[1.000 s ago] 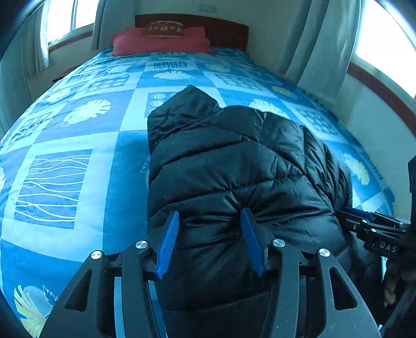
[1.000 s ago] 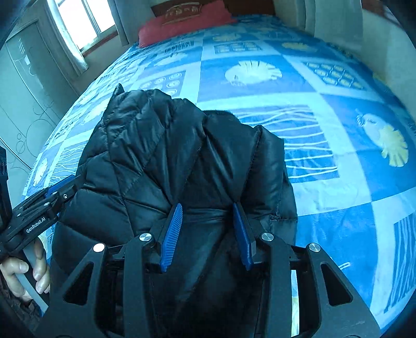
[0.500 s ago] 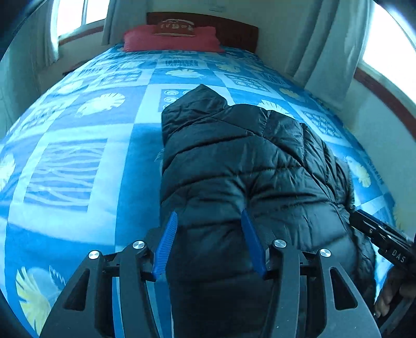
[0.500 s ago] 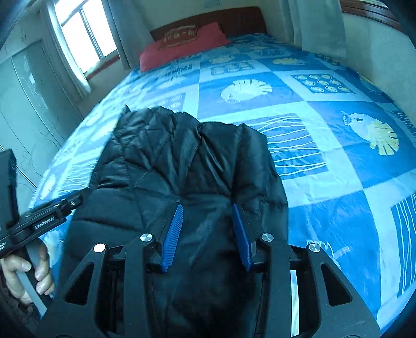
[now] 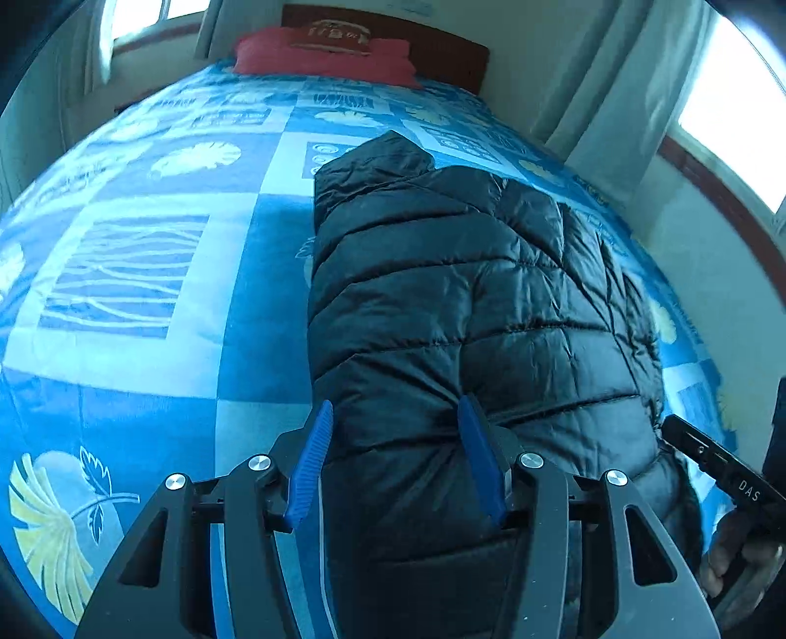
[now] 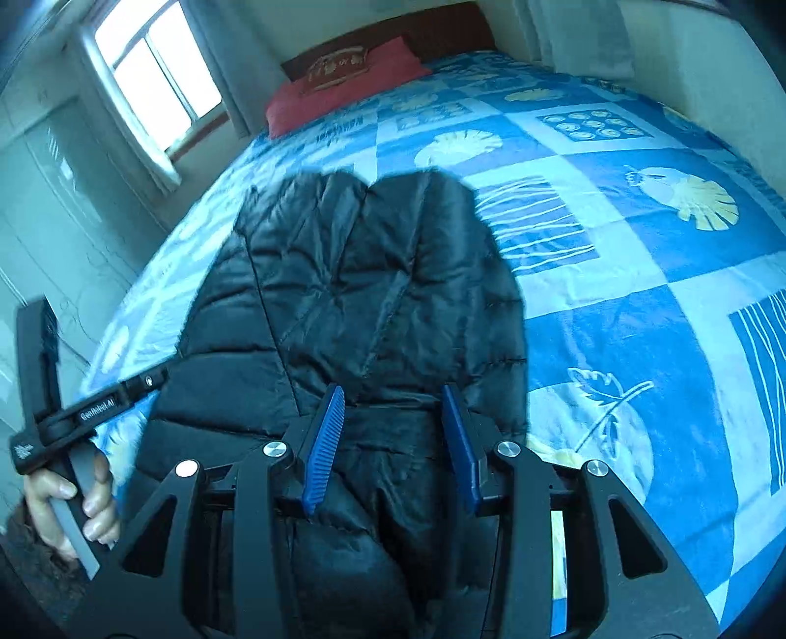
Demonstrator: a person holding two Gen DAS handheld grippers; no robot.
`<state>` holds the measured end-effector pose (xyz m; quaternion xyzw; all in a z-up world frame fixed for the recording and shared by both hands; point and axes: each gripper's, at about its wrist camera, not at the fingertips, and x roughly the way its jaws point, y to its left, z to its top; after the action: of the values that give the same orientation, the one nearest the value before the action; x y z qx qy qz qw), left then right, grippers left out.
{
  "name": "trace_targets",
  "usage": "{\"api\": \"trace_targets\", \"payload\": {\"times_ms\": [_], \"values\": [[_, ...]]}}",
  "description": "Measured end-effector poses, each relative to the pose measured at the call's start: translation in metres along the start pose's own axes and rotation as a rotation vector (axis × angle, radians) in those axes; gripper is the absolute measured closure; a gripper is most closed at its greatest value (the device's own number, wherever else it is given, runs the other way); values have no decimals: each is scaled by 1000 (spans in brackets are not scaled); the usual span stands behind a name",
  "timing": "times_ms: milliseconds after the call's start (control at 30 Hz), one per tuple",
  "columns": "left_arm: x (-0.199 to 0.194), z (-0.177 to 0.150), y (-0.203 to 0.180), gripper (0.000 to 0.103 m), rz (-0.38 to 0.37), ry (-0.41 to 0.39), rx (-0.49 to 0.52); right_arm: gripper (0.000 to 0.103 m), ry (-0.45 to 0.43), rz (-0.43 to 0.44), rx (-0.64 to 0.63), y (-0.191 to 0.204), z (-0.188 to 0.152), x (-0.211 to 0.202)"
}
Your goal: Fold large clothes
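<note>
A black quilted puffer jacket (image 5: 462, 314) lies folded lengthwise on the blue patterned bed cover (image 5: 147, 275), its hood end pointing toward the headboard. My left gripper (image 5: 395, 464) is open, its blue fingers straddling the jacket's near left part just above it. In the right wrist view the same jacket (image 6: 353, 295) lies under my right gripper (image 6: 393, 445), which is open over the jacket's near end. Each gripper's handle and the holding hand show at the other view's edge. Neither gripper holds fabric.
A red pillow (image 5: 324, 54) and wooden headboard (image 5: 442, 44) are at the far end of the bed. Curtains (image 5: 604, 83) and a wall run close along the bed's right side. A window (image 6: 157, 73) and pale wardrobe doors (image 6: 54, 196) stand on the left.
Both grippers have drawn back and risen slightly from the jacket, jaws staying open. The jacket lies as it did.
</note>
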<state>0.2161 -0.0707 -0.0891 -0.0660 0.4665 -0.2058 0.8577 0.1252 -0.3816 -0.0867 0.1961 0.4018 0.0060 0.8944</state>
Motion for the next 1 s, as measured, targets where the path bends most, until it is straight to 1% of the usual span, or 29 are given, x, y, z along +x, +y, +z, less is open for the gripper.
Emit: {"api": "trace_targets", "payload": {"times_ms": [33, 133, 200, 267, 300, 367, 433, 567, 633, 733, 767, 900, 1000], "values": [[-5, 1, 7, 49, -14, 0, -28, 51, -19, -13, 21, -6, 0, -8], [-15, 0, 17, 47, -25, -19, -76, 50, -35, -19, 73, -22, -2, -20], [-19, -2, 23, 46, -39, -21, -106, 50, -25, 1, 124, -33, -6, -20], [-21, -5, 29, 41, -57, -11, -135, 50, -15, 22, 161, -40, -10, -18], [-20, -7, 31, 41, -66, -5, -150, 50, -11, 31, 174, -42, -11, -16], [-19, -11, 37, 40, -97, 5, -189, 44, -1, 71, 212, -46, -13, -11], [-14, -12, 43, 39, -140, 22, -230, 42, 3, 103, 245, -48, -14, -5], [-6, -11, 46, 36, -217, 37, -293, 34, 14, 145, 286, -52, -9, 6], [1, -8, 45, 34, -251, 46, -314, 33, 29, 167, 312, -55, -8, 14], [12, -7, 47, 33, -315, 67, -358, 29, 48, 198, 359, -60, -7, 27], [15, -7, 48, 30, -327, 71, -372, 28, 56, 213, 377, -62, -7, 31], [18, -11, 49, 26, -372, 64, -408, 23, 58, 233, 393, -63, -10, 40], [19, -13, 50, 25, -381, 61, -415, 21, 62, 208, 364, -63, -9, 41]]}}
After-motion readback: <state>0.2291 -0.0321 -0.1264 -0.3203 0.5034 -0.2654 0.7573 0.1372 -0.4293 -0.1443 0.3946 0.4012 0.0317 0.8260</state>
